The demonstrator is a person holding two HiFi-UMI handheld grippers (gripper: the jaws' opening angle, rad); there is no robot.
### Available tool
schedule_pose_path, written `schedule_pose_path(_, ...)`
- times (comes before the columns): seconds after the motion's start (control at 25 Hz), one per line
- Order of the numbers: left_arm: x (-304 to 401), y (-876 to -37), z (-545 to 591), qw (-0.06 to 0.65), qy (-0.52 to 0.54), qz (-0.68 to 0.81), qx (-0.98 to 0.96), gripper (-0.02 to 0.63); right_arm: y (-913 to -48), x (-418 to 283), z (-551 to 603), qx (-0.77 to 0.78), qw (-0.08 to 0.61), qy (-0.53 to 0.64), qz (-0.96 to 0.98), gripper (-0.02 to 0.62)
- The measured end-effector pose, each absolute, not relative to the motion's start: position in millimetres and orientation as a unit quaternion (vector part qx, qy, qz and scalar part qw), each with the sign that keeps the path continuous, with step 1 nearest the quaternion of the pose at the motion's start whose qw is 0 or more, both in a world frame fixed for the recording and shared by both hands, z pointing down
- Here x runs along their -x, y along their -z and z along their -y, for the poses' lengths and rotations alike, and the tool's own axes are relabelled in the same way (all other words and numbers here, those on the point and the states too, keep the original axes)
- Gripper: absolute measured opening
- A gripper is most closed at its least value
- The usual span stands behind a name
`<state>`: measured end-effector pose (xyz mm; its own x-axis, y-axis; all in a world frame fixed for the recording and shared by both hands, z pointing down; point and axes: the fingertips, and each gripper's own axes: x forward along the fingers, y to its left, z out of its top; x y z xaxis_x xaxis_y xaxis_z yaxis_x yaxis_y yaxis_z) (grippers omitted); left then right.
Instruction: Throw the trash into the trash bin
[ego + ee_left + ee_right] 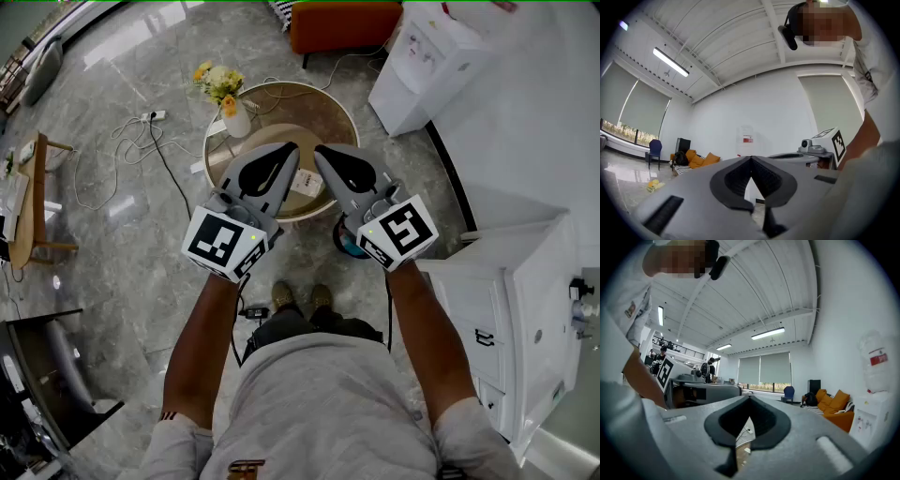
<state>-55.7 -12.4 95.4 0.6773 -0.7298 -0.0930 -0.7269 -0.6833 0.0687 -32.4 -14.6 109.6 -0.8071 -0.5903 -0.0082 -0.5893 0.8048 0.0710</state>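
Both grippers are held level at chest height over a round wooden table (333, 111). A white, crumpled piece of trash (307, 182) lies on the table's near part, showing in the gap between the two grippers. My left gripper (292, 148) (751, 158) is shut, its jaws meeting at the tip with nothing between them. My right gripper (320, 151) (750, 397) is shut and empty too. A dark round bin with a blue rim (348, 246) stands on the floor under the right gripper, mostly hidden by it.
A vase of flowers (225, 94) stands on the table's far left edge. A white water dispenser (427, 56) and an orange sofa (342, 23) are beyond it. A white cabinet (516, 309) is at the right, cables (122, 150) and a wooden side table (37, 202) at the left.
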Motion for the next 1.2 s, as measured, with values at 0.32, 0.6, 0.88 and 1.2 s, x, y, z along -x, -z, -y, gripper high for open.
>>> schedule_pose_path(0.32, 61.2, -99.5, 17.9, 0.006, 0.057, 0.387, -0.92, 0.0, -109.0, 42.3, 16.5, -0.309, 0.007, 0.044, 0.95, 0.0)
schedule_pose_path(0.6, 71.2, -103.3, 19.8, 0.013, 0.059, 0.386, -0.92, 0.0, -110.3, 44.2, 18.8, -0.321, 0.0, 0.039, 0.946, 0.002)
schedule_pose_path(0.88, 88.1, -114.9, 23.9, 0.014, 0.061, 0.378, -0.924, 0.0, -120.6, 59.5, 18.8, -0.331, 0.01, 0.038, 0.943, 0.002)
schedule_pose_path(1.2, 96.4, -127.6, 33.9, 0.019, 0.063, 0.37, -0.927, 0.0, -139.1, 64.4, 23.5, -0.343, 0.031, 0.039, 0.938, 0.002)
